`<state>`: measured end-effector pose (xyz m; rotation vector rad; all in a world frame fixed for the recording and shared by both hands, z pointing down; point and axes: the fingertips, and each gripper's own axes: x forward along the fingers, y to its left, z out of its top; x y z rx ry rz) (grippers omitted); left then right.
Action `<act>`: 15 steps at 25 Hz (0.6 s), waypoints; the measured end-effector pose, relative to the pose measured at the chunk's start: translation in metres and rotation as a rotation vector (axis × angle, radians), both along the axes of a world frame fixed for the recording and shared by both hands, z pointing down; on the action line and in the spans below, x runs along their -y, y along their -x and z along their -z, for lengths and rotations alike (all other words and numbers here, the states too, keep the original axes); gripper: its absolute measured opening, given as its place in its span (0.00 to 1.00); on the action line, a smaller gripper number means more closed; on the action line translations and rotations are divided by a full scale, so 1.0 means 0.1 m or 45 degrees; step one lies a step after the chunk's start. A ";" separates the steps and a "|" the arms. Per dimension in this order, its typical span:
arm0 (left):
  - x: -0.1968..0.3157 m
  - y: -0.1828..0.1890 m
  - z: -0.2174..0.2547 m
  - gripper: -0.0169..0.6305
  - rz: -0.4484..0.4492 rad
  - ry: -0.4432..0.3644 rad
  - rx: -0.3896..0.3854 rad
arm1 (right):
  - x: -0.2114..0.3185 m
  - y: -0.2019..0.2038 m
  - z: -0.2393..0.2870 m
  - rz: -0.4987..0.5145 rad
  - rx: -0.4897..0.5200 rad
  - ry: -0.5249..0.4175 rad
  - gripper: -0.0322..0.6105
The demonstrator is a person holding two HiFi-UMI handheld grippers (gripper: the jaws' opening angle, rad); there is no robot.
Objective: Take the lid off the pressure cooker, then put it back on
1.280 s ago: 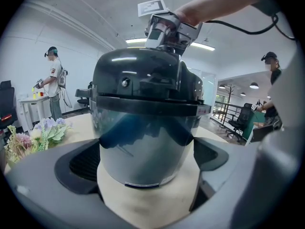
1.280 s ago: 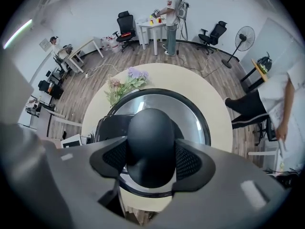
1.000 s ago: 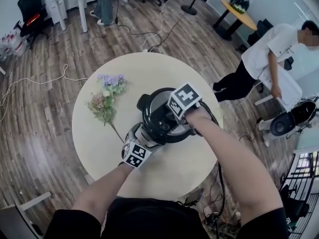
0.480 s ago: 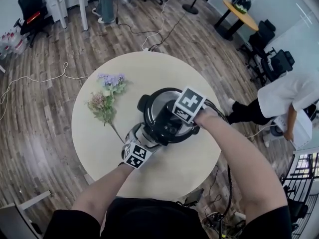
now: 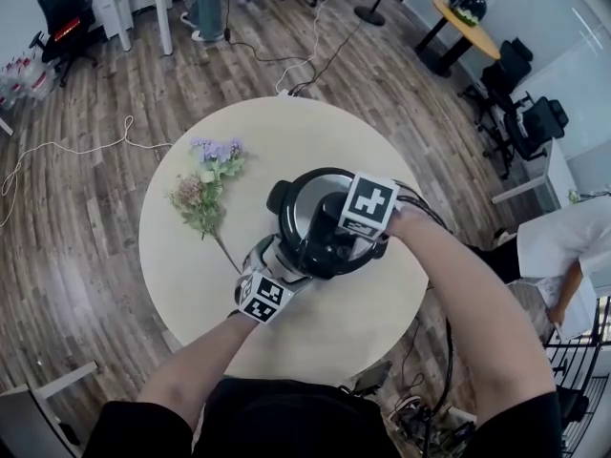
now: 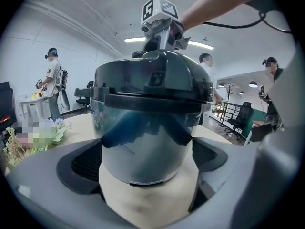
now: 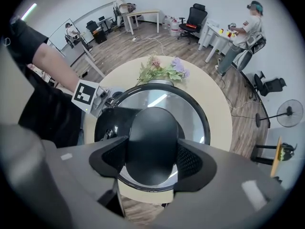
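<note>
The cooker [image 6: 147, 142] stands on the round table [image 5: 191, 284], and everything else I place from it. Its lid [image 5: 310, 213] sits on top of it, flat on the rim, with the shiny dome facing up.

My right claw [image 7: 152, 159] comes straight down over the cooker. Its jaws are closed on the black handle [image 7: 152, 137] in the middle of the lid, and the pads [image 7: 193, 163] press that handle from both sides. The marker cube [image 5: 369, 204] of this claw hangs above the cooker's right half.

My left claw [image 6: 145, 159] reaches in from the near left side of the cooker, low by the tabletop and tilted a little downward. The steel body of the cooker fills the gap between its jaws. The pads [image 6: 86, 163] lie against the wall on either side, below the dark band of the lid, so this claw is gripping the cooker itself.

A bunch of flowers [image 5: 205, 189] lies on the table to the left of the cooker, apart from it, with the stems pointing toward my left claw.
</note>
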<state>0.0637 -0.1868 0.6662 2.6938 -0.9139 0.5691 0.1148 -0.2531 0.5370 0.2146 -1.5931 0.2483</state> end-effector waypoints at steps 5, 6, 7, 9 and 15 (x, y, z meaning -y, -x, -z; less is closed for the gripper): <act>-0.02 0.05 -0.03 0.88 -0.026 0.027 0.005 | 0.01 0.00 -0.02 -0.078 0.047 -0.016 0.51; -0.02 0.08 -0.04 0.84 -0.040 0.047 0.007 | 0.02 -0.01 -0.02 -0.118 0.069 -0.021 0.51; -0.03 0.11 -0.04 0.81 -0.055 0.074 0.007 | 0.02 -0.03 -0.02 -0.175 0.094 -0.022 0.51; -0.06 0.19 0.05 0.72 -0.078 0.126 -0.002 | -0.01 -0.12 0.00 -0.283 0.132 -0.009 0.51; -0.14 0.51 0.38 0.47 -0.042 0.206 -0.133 | -0.20 -0.41 0.31 -0.511 0.366 -0.033 0.51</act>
